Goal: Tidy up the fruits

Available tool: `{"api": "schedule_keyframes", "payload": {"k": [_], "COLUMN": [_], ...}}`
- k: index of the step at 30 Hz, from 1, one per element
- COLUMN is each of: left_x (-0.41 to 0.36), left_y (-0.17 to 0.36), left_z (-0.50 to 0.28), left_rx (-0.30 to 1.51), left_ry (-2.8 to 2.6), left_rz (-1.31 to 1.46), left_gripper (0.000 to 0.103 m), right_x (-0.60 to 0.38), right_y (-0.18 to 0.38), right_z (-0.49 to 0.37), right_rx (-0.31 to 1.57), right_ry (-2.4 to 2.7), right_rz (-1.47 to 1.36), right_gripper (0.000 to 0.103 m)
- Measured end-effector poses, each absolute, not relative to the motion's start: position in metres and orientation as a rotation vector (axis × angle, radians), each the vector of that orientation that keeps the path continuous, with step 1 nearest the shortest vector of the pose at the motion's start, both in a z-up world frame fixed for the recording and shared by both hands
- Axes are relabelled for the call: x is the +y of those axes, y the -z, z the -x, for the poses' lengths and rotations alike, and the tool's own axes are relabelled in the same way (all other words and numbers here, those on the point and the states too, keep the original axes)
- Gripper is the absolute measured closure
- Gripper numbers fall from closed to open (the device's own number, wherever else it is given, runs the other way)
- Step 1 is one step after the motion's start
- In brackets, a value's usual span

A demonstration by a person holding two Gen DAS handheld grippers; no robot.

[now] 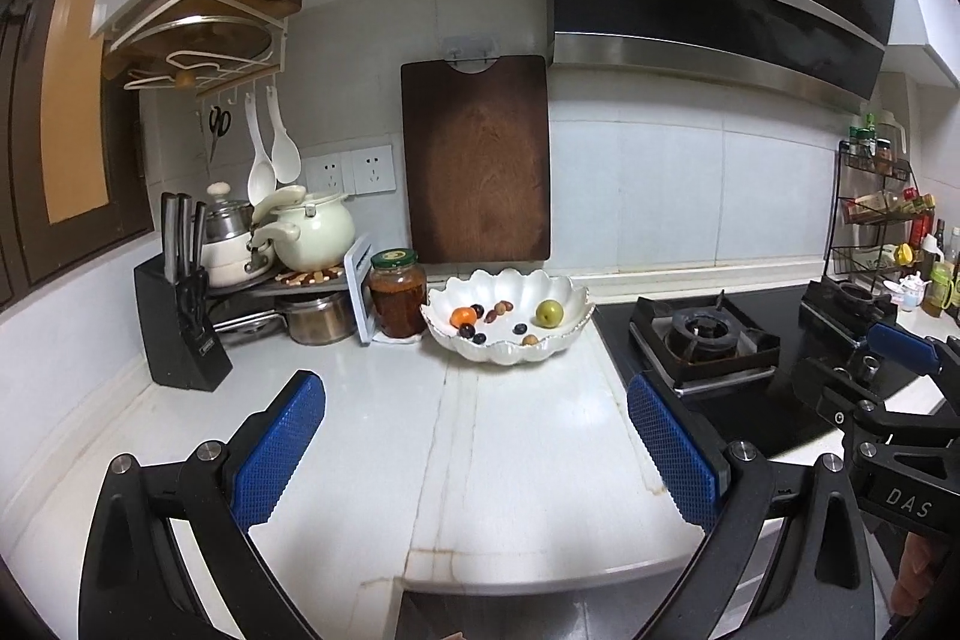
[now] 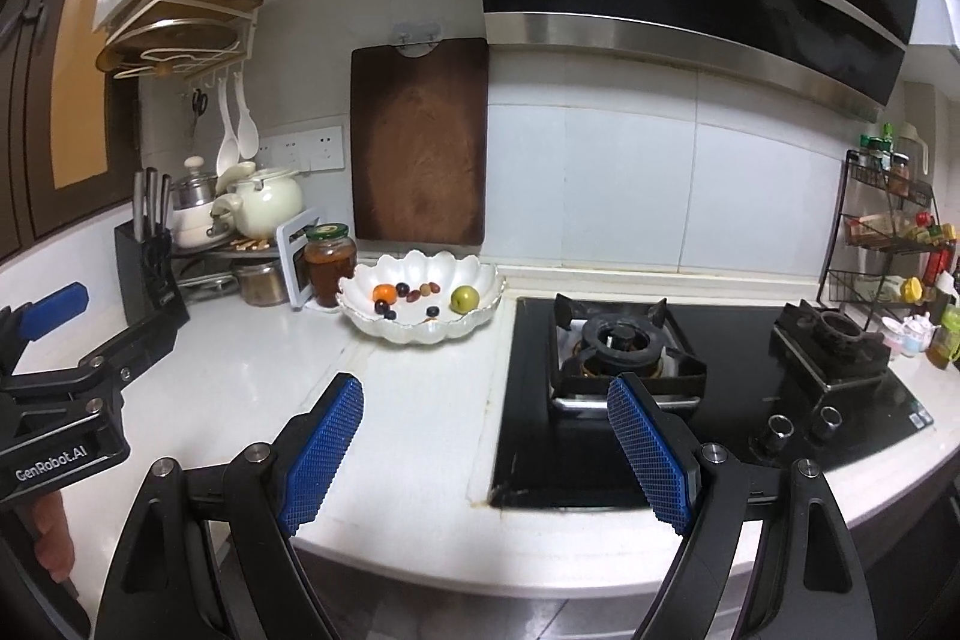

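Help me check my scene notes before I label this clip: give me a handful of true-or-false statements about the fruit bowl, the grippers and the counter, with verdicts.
1. The white scalloped bowl holds a green fruit and an orange one. True.
2. The left gripper is shut on a fruit. False: its jaws stand open with nothing between them, over bare counter.
3. The bowl sits between a jar and the gas stove. True.
4. The right gripper is reaching into the bowl. False: it is open, short of the bowl, near the counter's front edge.
5. A pot stands on the nearer burner. False: the burner is bare.
6. A wooden cutting board leans against the wall behind the bowl. True.
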State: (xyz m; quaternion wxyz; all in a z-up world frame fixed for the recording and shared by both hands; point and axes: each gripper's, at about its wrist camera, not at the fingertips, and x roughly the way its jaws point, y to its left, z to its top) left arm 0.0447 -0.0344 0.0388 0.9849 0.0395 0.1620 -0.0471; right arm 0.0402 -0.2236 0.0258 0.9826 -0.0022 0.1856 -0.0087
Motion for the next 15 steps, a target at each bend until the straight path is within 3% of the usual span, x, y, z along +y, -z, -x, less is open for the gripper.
{"api": "schedule_keyframes", "payload": {"k": [15], "left_x": [-0.029], "left_y": [-0.035], "left_z": [-0.005], "left_rx": [0.291], "left_ry": [0.095], "left_rz": [-0.088], "left_gripper": [0.0], "right_x": [-0.218], "right_y": [-0.017], "right_z": [0.002], "right_rx": [0.374], "right_ry": [0.006], "right_rz": [0.001], "right_gripper": [0.018]}}
